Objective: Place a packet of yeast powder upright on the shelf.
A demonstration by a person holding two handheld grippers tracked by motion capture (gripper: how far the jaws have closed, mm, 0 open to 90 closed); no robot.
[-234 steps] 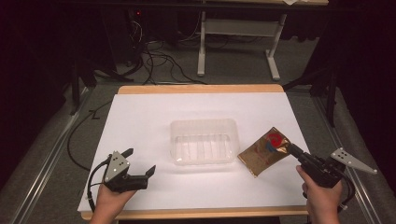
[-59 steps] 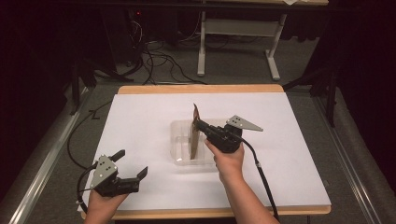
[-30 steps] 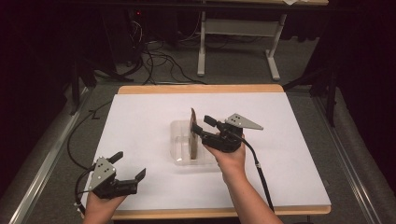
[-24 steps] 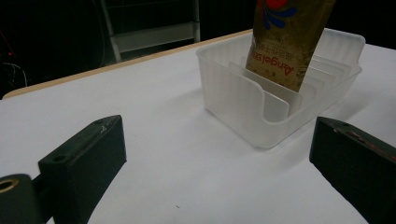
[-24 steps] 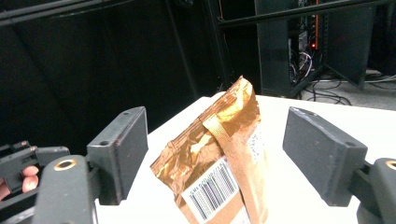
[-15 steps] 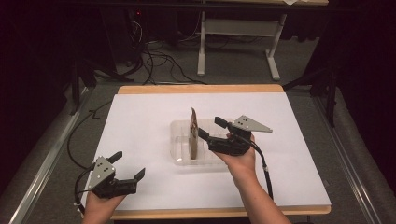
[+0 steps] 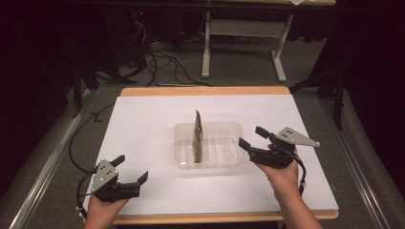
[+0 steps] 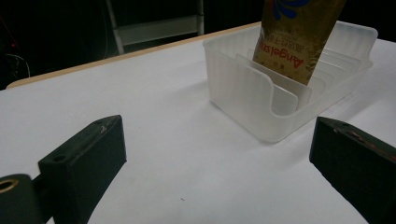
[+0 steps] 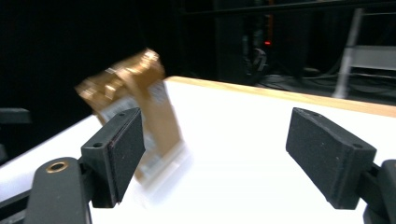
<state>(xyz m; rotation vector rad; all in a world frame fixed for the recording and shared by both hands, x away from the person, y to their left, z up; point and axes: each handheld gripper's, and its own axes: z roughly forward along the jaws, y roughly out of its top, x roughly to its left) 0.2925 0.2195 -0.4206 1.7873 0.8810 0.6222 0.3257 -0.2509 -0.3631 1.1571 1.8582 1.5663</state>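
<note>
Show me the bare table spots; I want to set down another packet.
The white table top is bare left of the clear ribbed plastic tray, behind it to the wooden far edge, and along the near edge between the left gripper and right gripper. The tray, holding the upright gold packet, is crowded.

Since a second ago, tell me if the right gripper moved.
Yes. The right gripper has backed away rightward from the clear tray, open, leaving the gold packet standing inside.

Gold packet (image 7: 197,136) standing upright on edge, slotted in clear ribbed plastic tray (image 7: 224,148), mid-table
</note>
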